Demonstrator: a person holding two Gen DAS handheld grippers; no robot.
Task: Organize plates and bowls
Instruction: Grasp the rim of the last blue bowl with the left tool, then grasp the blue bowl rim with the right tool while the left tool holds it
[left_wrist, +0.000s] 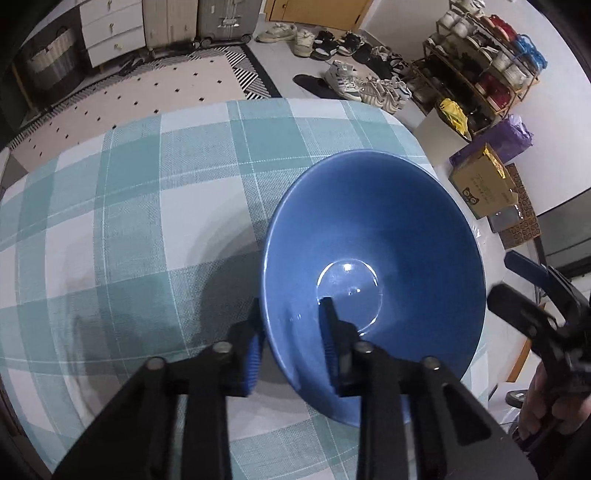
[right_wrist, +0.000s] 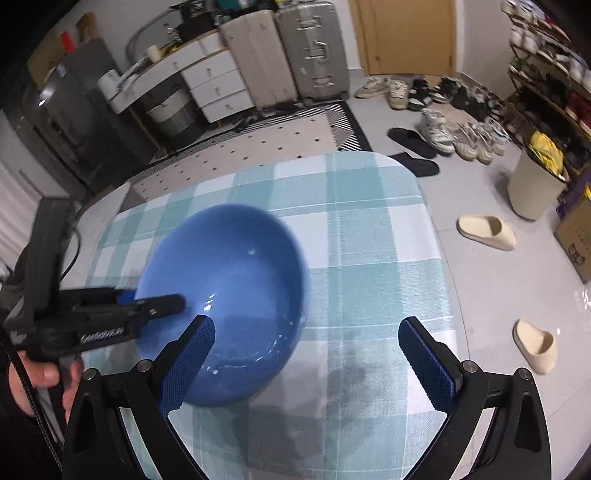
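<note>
The bowl (left_wrist: 373, 258) is plain blue, the worktop (left_wrist: 147, 192) cloth has teal and white checks, the tongs (left_wrist: 291, 347) are black with blue pads (left_wrist: 251, 365), and the rug (left_wrist: 147, 96) is cream with little black dots.

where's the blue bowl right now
The glossy blue ceramic bowl sits on the teal checked tablecloth near its right edge in the left wrist view, its near rim between the left gripper's fingers.
</note>
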